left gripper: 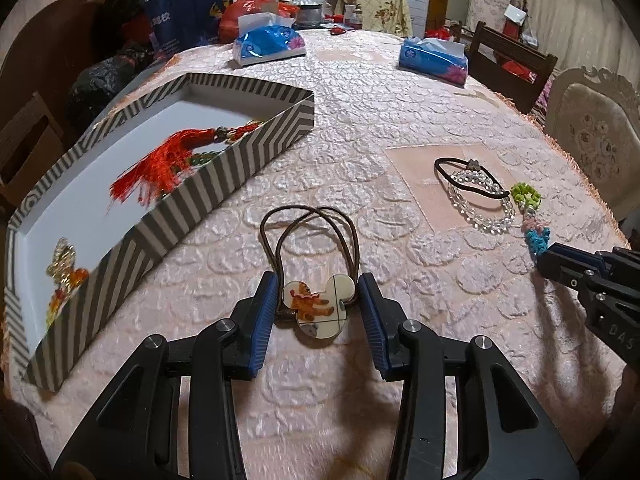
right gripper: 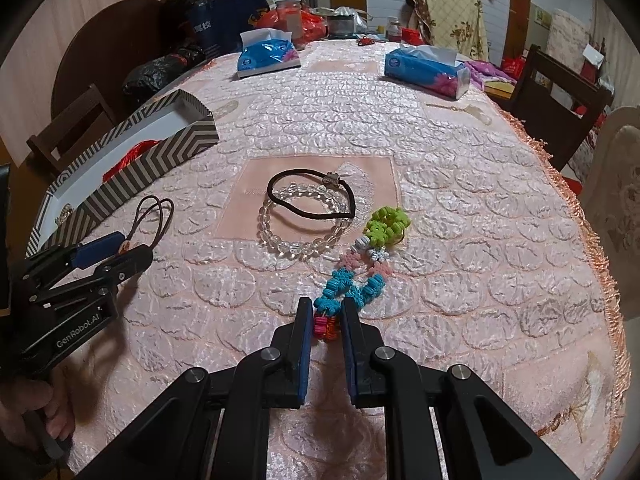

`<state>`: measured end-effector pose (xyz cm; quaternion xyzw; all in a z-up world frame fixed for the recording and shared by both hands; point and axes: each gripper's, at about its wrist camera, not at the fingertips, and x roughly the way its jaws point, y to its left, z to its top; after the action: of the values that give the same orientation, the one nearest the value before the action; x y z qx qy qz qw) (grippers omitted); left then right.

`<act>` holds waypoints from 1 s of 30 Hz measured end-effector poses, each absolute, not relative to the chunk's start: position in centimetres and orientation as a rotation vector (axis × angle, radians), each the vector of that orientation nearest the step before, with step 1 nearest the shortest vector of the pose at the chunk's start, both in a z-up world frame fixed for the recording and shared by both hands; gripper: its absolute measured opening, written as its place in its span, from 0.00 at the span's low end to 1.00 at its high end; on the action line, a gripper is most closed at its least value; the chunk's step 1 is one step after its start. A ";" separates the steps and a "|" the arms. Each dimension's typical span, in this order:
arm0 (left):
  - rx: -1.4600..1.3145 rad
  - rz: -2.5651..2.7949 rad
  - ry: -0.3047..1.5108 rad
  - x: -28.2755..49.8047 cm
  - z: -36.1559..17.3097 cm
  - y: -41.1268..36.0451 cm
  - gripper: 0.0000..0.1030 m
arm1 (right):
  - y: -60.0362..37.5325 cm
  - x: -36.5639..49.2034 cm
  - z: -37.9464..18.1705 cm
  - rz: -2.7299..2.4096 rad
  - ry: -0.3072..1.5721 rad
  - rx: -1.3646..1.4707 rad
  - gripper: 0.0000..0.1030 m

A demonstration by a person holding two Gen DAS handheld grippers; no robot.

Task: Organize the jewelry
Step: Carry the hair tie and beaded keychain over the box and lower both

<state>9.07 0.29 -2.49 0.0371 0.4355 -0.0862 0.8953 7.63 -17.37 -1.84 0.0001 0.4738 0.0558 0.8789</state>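
Observation:
A brown hair tie with a mouse-head bear charm (left gripper: 316, 308) lies on the pink tablecloth. My left gripper (left gripper: 318, 280) stands open around the charm, its blue pads close on either side with slim gaps. My right gripper (right gripper: 327, 303) is shut on the pink-orange end of a colourful knotted strand (right gripper: 360, 256), which trails away over the cloth. A clear bead bracelet (right gripper: 304, 236) and a black hair tie (right gripper: 312, 192) lie overlapping beyond it. The striped box (left gripper: 224, 168) at the left holds a red tassel (left gripper: 160, 160) and a gold brooch (left gripper: 64, 260).
Two blue tissue packs (left gripper: 268, 44) (left gripper: 434, 60) sit at the far side of the table. Bags and jars crowd the back left. The fringed table edge (right gripper: 592, 248) runs down the right, with chairs (right gripper: 560, 92) beyond. A hand (right gripper: 40, 412) holds the left gripper's handle.

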 end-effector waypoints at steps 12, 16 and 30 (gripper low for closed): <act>0.092 -0.102 0.838 6.1 1.7 1.0 0.39 | -15.3 5.4 1.4 0.143 0.893 -0.019 0.12; 0.069 -0.097 0.824 6.1 2.7 2.0 0.39 | -13.9 5.5 2.7 0.151 0.867 -0.043 0.12; -0.006 -0.025 0.765 7.8 6.2 7.7 0.39 | -8.9 8.8 6.2 0.214 0.807 -0.109 0.11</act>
<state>7.81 7.74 6.17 -0.0027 0.3732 -0.0123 0.9277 8.76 -8.85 6.19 -0.0530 0.3918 0.1039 0.9126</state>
